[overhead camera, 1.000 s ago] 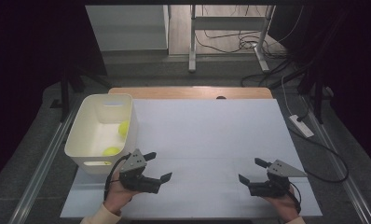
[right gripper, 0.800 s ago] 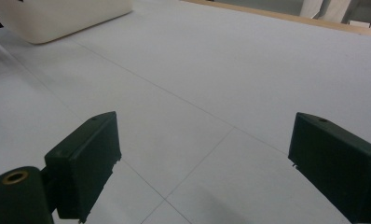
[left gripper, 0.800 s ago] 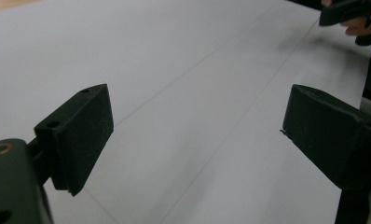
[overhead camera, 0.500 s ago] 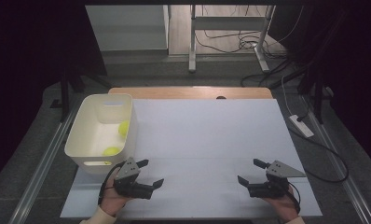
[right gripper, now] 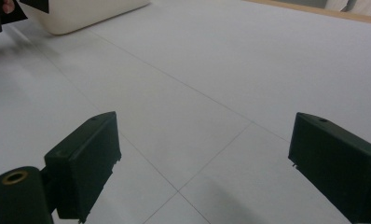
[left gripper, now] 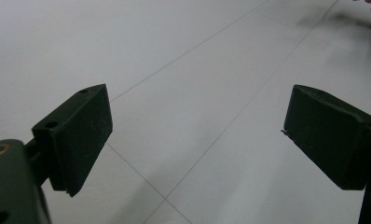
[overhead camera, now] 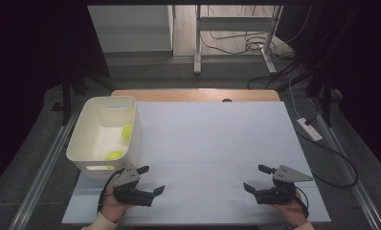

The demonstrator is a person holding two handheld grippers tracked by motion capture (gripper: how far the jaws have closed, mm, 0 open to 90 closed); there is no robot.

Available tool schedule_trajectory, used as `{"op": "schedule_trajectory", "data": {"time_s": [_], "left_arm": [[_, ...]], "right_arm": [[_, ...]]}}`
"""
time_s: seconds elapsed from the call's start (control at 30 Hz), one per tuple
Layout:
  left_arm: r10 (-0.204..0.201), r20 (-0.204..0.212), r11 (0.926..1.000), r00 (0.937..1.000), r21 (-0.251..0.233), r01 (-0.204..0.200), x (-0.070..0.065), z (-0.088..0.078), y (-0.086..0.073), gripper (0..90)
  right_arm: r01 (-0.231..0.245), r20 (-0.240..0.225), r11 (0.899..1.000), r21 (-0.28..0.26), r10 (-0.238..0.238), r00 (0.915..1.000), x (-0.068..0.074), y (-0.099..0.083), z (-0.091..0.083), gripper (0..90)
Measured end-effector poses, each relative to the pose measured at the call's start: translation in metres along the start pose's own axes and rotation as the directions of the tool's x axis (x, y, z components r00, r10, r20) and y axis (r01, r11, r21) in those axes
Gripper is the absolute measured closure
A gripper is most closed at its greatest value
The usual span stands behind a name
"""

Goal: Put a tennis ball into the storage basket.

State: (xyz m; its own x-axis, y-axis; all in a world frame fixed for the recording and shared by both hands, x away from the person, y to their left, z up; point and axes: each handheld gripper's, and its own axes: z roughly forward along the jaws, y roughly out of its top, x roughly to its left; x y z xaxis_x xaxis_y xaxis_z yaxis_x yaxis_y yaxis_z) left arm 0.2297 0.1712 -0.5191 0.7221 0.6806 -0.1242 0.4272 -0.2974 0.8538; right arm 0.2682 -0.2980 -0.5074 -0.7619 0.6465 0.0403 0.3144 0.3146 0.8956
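High view: left hand-held gripper (overhead camera: 148, 181) and right hand-held gripper (overhead camera: 258, 178) rest low on the white desk (overhead camera: 217, 143), jaws apart and empty, apparently parked; two yellow balls (overhead camera: 126, 132) lie in the cream bin (overhead camera: 131, 139) beside the left one. Left gripper view: spread jaws frame bare desk. Right gripper view: likewise, bin (right gripper: 81, 14) far off

so the left gripper (overhead camera: 150, 179) has slid back toward the near edge of the tabletop (overhead camera: 212, 143) and dropped lower, ending up a bit further from the white bin (overhead camera: 78, 146), fingers apart with nothing between them
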Motion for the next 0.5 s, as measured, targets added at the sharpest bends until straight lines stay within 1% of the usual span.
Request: {"op": "schedule_trajectory", "data": {"time_s": [0.23,0.3,0.5], "left_arm": [[-0.005,-0.001,0.9999,1.0,-0.015,0.005,-0.0002,-0.0019,0.0029,8.6],[-0.013,0.001,0.9996,0.9999,-0.025,0.013,0.0001,-0.0037,0.0035,8.7],[-0.017,-0.003,0.9995,0.9998,-0.026,0.017,0.0003,-0.0041,0.0039,8.7]], "right_arm": [[-0.004,-0.009,1.0,0.0,0.004,1.0,-0.0019,-0.0009,-0.0004,8.6],[-0.004,-0.011,1.0,0.0,0.004,0.9999,-0.0016,-0.0008,-0.0001,8.6],[-0.006,-0.017,1.0,-0.002,0.006,0.9998,-0.003,-0.0004,0.0017,8.5]]}}
